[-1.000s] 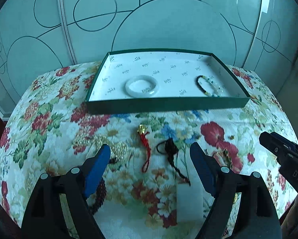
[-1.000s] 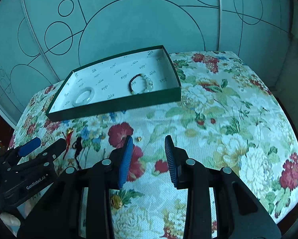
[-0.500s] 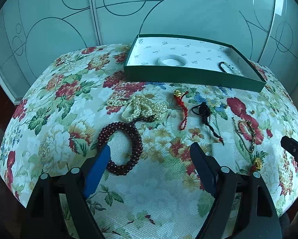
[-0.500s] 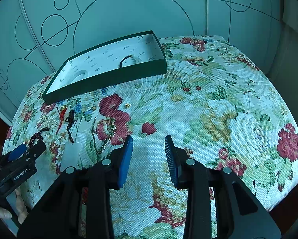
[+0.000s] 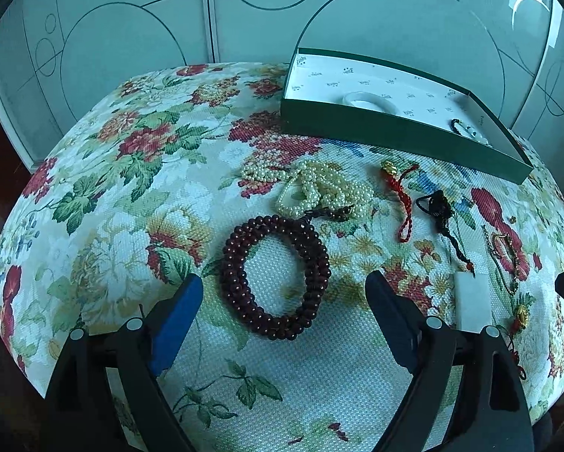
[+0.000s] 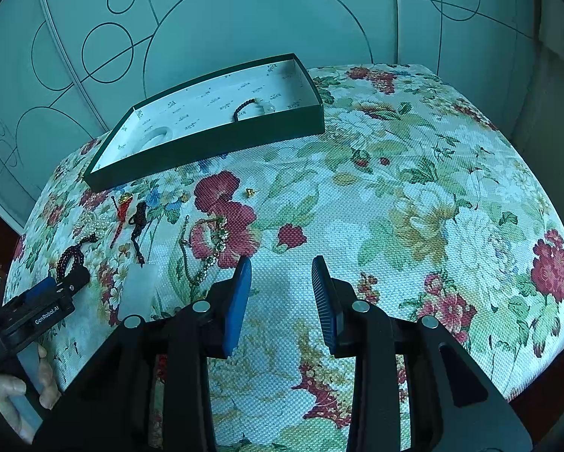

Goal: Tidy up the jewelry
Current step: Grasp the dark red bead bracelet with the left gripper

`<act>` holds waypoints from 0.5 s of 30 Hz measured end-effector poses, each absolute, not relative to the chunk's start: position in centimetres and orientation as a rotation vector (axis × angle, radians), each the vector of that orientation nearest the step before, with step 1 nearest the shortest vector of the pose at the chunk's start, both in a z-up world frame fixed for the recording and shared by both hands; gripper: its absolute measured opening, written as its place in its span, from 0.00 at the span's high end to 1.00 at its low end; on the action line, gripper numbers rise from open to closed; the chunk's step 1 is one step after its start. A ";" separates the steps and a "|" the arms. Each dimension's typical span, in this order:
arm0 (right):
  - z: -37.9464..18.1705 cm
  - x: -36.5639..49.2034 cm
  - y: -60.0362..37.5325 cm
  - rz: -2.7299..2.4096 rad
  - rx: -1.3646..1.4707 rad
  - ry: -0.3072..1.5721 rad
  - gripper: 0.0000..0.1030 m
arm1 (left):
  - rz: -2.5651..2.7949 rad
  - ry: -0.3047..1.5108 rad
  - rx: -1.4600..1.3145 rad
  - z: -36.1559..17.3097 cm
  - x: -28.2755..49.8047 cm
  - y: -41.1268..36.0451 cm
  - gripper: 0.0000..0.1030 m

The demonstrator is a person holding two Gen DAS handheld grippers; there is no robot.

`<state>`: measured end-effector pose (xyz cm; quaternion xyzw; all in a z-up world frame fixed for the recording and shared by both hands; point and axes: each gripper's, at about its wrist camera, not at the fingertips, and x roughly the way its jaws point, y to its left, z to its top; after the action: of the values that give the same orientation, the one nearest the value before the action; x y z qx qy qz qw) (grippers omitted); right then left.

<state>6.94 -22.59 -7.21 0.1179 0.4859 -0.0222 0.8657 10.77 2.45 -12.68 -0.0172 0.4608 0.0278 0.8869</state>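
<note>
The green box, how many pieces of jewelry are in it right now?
2. A pale bangle lies toward one end of the green box, and a dark beaded bracelet with pale beads toward the other. The near wall may hide something small.

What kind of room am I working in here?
Probably a home bedroom or dressing area: a floral tablecloth covers the table, frosted sliding panels with circle patterns, like wardrobe doors, stand behind, and a green box holds jewelry.

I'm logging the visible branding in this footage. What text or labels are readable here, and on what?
"GenRobot.AI": white lettering on the black left tool, seen from the right wrist.
Second small white label lower on that tool's body: too small to read.
Repeated small dark marks on the white lining of the dark green rectangular box: too small to read.
</note>
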 end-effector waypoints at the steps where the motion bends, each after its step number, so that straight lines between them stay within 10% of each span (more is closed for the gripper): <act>1: -7.2 7.0 -22.5 -0.045 0.247 1.018 0.68 | 0.061 0.956 -0.017 -12.7 10.8 2.2 0.16; 4: -7.3 7.0 -22.4 -0.043 0.246 1.021 0.68 | 0.060 0.937 -0.026 -12.7 10.6 2.3 0.16; 11: -7.9 7.2 -22.1 -0.040 0.248 1.035 0.68 | 0.059 0.874 0.023 -12.3 10.3 2.1 0.77; 15: -8.0 7.6 -21.8 -0.035 0.240 1.037 0.68 | 0.036 0.873 -0.048 -12.1 10.8 3.5 0.89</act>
<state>7.61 -21.78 -8.00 0.1145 0.4944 -0.0169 0.8615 10.79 3.53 -12.12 -0.0233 0.4226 0.0176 0.9058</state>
